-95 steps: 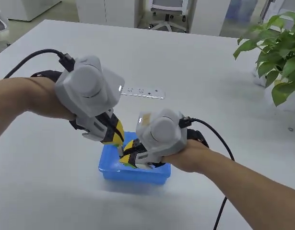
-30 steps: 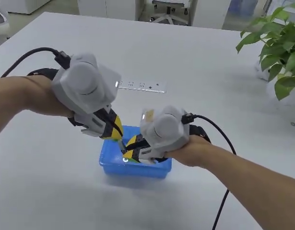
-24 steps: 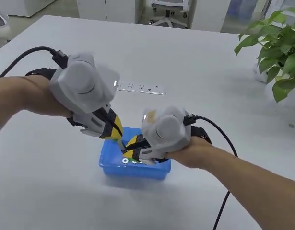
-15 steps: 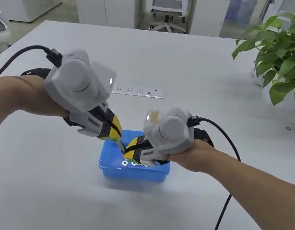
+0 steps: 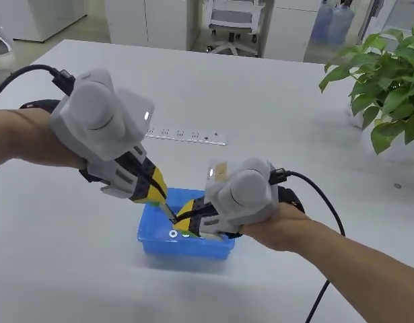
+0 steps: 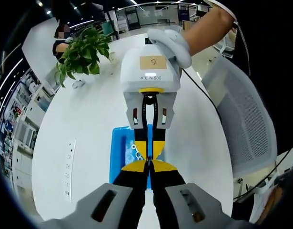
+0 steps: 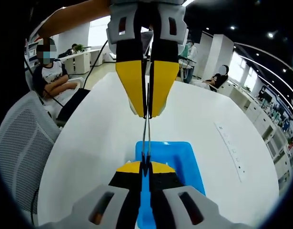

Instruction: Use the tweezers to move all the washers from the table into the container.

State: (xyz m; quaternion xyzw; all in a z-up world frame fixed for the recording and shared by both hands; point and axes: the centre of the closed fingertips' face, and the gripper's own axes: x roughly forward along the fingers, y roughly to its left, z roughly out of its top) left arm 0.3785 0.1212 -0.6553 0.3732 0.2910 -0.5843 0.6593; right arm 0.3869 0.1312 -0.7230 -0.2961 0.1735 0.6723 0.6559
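Note:
A blue container (image 5: 193, 246) sits on the white table, with small white washers (image 5: 173, 234) in its near-left part. Both grippers hover over it with their yellow jaws facing each other. The left gripper (image 5: 166, 207) comes in from the upper left and the right gripper (image 5: 182, 225) from the right. Thin metal tweezers (image 7: 145, 138) run between them, and each gripper is shut on one end. In the left gripper view the washers (image 6: 133, 148) lie in the container (image 6: 118, 148) just left of the joined jaws.
A white power strip (image 5: 186, 136) lies on the table beyond the container. A potted plant (image 5: 388, 94) stands at the far right and an office chair (image 5: 230, 13) behind the table. Black cables trail from both grippers.
The head camera has shifted. Both grippers stay joined at the tweezers over the container. The washers in the container's near-left part have come into sight.

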